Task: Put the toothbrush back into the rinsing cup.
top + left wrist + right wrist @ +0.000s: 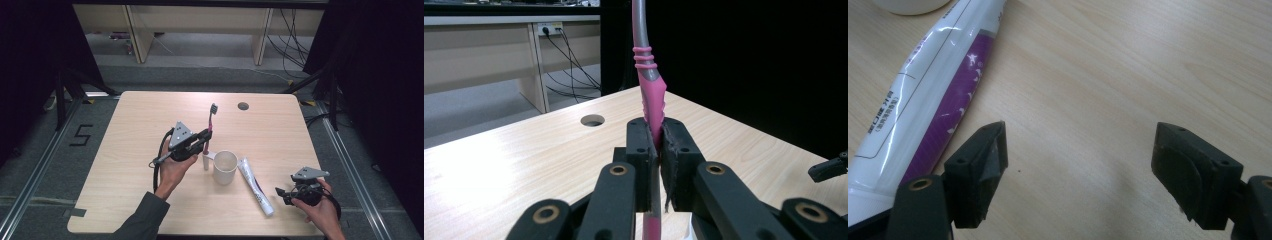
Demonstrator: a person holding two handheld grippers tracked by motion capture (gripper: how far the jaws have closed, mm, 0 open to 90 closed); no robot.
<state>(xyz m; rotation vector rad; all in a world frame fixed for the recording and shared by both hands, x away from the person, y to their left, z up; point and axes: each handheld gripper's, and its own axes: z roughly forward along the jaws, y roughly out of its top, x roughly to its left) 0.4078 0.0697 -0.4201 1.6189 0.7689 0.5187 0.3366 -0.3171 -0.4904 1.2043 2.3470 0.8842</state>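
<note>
A pink and grey toothbrush [210,121] stands nearly upright above the table, bristle head up, with my left gripper [205,136] shut on its pink handle. In the left gripper view the handle [651,95] rises from between the two pressed pads. A white cup [225,167] stands on the table just right of that gripper. A white and purple toothpaste tube [255,186] lies flat to the cup's right. My right gripper [280,192] rests low near the front right edge, open, beside the tube's lower end. In the right gripper view the tube [923,95] lies left of the empty jaws.
The light wooden table [150,115] has a round cable hole [243,106] near its far edge. Beyond the table stand wooden desk legs and hanging cables. Black curtains close in both sides.
</note>
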